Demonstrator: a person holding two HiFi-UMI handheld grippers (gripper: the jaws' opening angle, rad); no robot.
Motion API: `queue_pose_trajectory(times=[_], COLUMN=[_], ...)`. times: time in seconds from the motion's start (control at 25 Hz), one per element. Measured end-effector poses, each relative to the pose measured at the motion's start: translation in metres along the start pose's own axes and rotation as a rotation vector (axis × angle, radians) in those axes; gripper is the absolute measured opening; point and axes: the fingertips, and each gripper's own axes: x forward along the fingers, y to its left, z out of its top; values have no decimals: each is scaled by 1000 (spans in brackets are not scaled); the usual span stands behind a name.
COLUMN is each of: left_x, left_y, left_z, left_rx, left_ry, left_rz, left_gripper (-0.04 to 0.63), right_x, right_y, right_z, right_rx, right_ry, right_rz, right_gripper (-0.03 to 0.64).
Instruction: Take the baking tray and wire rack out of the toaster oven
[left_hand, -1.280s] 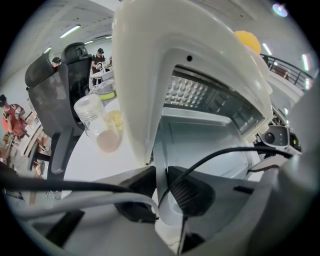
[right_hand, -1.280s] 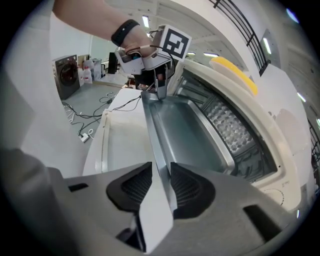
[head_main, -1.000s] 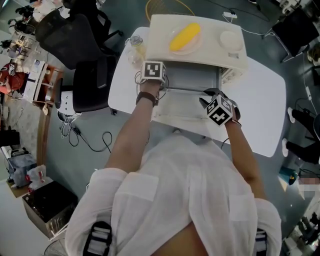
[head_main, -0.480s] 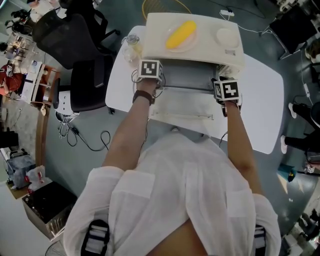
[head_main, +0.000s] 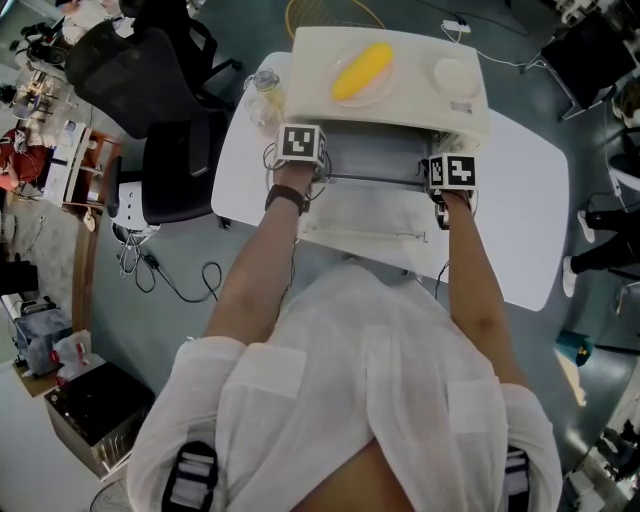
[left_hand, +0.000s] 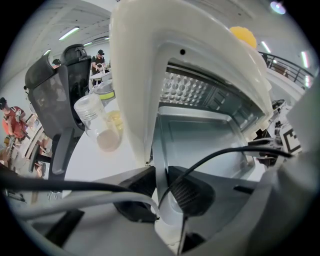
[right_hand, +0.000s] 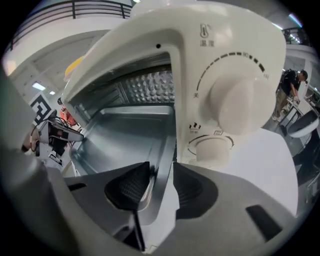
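Thermometer sign and two tiny characters on oven panel (right_hand: 225, 45), upper right, wavy sign under knob (right_hand: 237, 107), square markers on left cube (head_main: 303, 142), right cube (head_main: 453, 171)

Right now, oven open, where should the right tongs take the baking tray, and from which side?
Take the baking tray by its right rim, near the front corner, coming from the oven's open front. That rim is a thin flat lip standing between the right tongs, whose jaws are opening and not pressing it. The left tongs clamp the opposite rim, so it should come out level.
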Motion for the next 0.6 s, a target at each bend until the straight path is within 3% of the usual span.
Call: queue_pose_trajectory(times=[0.6], left_x=[-4], left_y=[-2], left_z=[-14], left_rx=[9], left_ry=[-40], left_rz=[-1], left_gripper=[72], right_x=[-4], right_y=[3], right_z=[-17], right_rx=[167], right_ry=[-34], right_rz=[88], right_gripper=[87])
